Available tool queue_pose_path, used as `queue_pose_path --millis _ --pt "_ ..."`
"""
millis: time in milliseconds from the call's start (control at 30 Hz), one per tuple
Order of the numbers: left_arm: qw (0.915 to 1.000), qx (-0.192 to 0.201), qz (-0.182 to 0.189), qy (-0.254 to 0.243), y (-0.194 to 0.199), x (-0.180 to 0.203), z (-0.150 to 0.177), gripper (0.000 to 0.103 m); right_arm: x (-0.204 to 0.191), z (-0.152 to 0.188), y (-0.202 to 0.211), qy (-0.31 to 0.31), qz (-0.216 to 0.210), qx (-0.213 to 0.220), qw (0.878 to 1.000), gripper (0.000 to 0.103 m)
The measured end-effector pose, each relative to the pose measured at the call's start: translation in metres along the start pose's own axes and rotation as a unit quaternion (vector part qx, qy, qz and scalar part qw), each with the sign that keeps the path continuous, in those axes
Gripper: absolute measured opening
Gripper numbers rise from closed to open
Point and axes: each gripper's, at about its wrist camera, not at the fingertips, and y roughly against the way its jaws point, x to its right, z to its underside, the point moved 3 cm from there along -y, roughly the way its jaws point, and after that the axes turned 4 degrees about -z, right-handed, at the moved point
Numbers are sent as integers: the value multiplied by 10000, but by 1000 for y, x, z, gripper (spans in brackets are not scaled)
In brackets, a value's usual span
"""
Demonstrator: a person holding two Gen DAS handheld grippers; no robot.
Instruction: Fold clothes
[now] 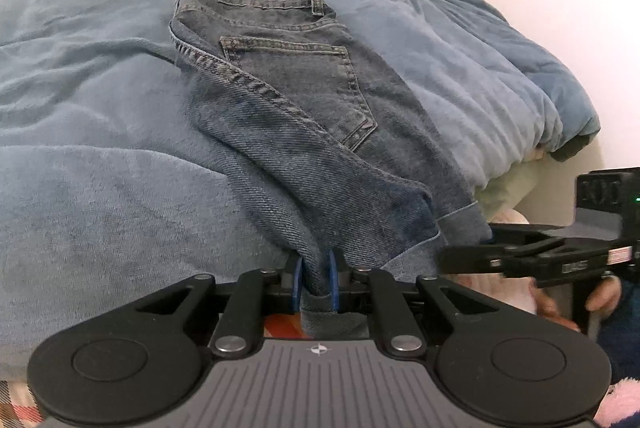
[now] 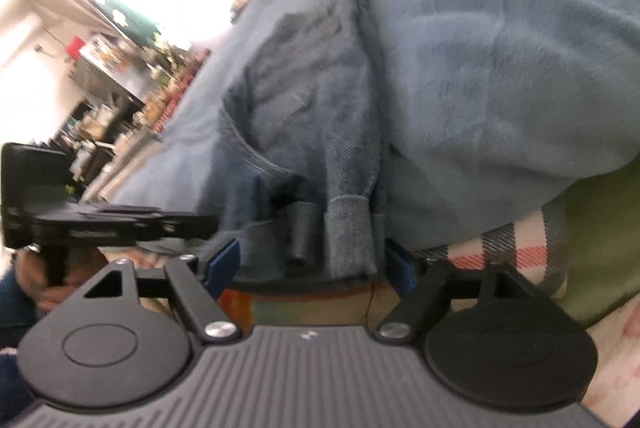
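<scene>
A pair of blue jeans [image 1: 304, 116] lies on a blue blanket [image 1: 100, 108] spread over the bed, near its edge, already folded along the legs with one back pocket facing up. Its long axis runs straight away from the left hand-held gripper [image 1: 315, 284]: waistband at the far end, hems at the near end, hanging just over the edge. The left hand-held gripper is nearly closed, its blue pads pinching a hem of the jeans. The right hand-held gripper [image 2: 312, 264] sits just beside it at the same end, jaws spread wide; the hems [image 2: 348, 232] lie between its pads, but the pads do not appear to press on them. Both hands are about equally near the hem end, so the next fold likely carries the hems away toward the waistband. No brand, label or writing can be read on the jeans.
</scene>
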Motion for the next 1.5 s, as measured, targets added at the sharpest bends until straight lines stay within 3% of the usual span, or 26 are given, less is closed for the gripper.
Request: queue_pose_path --millis 100,167,233,433,600,667,767,933,967,1100,1233,1267,1367,1500 --pt "10000 3 24 41 0 -1 0 12 -4 -1 -9 112 122 -103 9998 57" --pt "10000 19 19 58 1 0 1 12 -11 -2 -10 267 191 -157 9993 35" --pt "10000 80 43 34 4 2 0 12 -19 -5 -6 357 259 -108 9990 27" --pt "9972 572 -60 -470 29 13 -5 14 -52 -28 20 381 198 283 9987 24" --pt "9863 1047 -423 -1205 54 18 1 22 -79 -56 29 377 195 368 9984 24" --pt "9742 1301 -662 -1720 66 23 8 24 -89 -68 30 372 340 410 9979 23" --pt "9505 1627 -991 -2456 78 30 20 32 -83 -83 36 -96 176 408 9990 23" --pt "9236 1553 -1245 -3278 58 32 33 32 -76 -101 38 -673 48 397 9969 23" --pt "9146 1577 -1307 -3486 52 33 36 32 -76 -103 37 -733 44 396 9965 23" --pt "8658 1802 -1601 -4386 27 47 48 32 -78 -107 38 -867 51 377 9955 23" --pt "8048 2137 -1934 -5189 1 59 60 33 -78 -103 36 -984 76 381 9944 22" --pt "7956 2161 -1933 -5319 -6 61 63 34 -76 -100 36 -1044 60 382 9938 22" --pt "7827 2197 -1869 -5515 -19 65 65 35 -68 -87 43 -1237 54 386 9915 22" --pt "7766 2132 -1698 -5681 -29 70 68 33 -42 -59 48 -1616 184 326 9862 22"
